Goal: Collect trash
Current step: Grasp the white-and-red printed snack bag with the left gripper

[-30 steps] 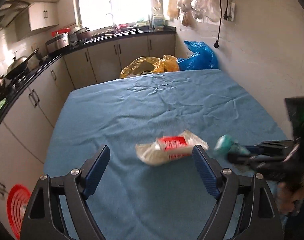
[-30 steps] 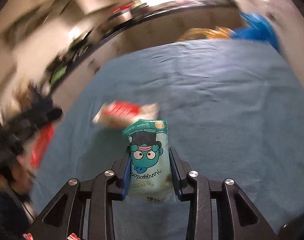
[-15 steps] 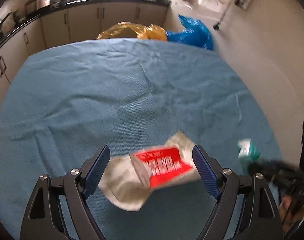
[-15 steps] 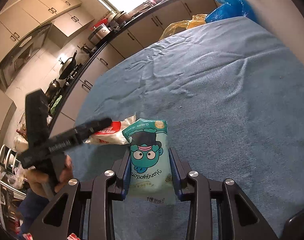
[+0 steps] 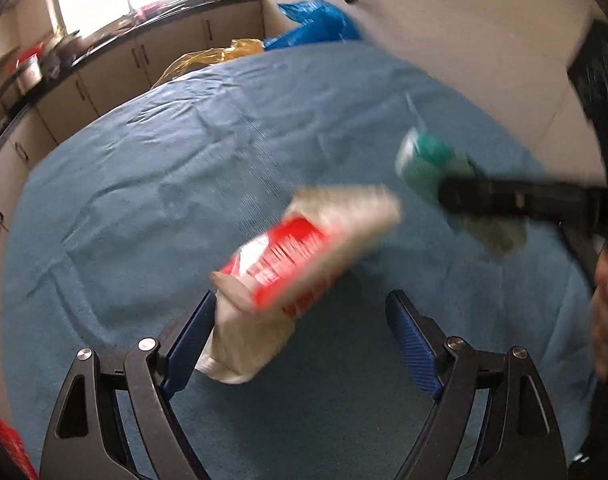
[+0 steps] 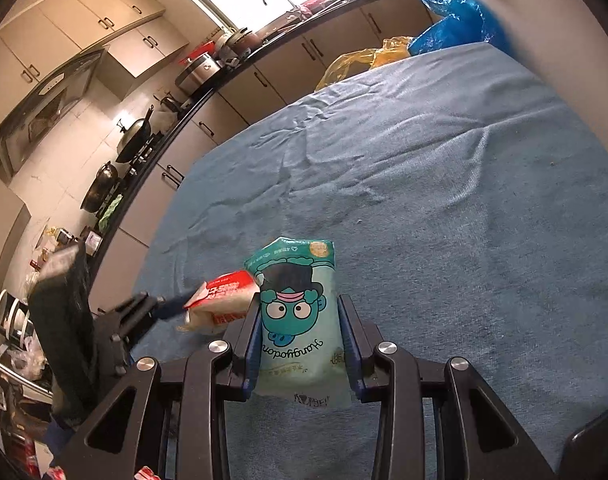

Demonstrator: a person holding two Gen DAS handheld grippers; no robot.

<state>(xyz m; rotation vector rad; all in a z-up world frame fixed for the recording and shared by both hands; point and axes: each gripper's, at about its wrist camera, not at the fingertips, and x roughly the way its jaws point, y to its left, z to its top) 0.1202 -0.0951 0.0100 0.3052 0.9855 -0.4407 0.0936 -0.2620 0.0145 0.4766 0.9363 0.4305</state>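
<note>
- Wrappers: your right gripper (image 6: 300,344) clamps the teal packet (image 6: 298,320); the red-and-white wrapper (image 5: 292,276) lies on the blue cloth (image 5: 184,168).
- Your left gripper (image 5: 300,332) is spread wide around it, not gripping.
- Closing off-centre could pinch cloth or let it slip.

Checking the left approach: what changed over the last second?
The left hand-held gripper came down over the red-and-white wrapper, which now lies between its open fingers, not yet pinched; the wrapper stays on the blue cloth. Unchanged: the right hand-held gripper stays clamped on the teal snack packet, barely moving.
</note>
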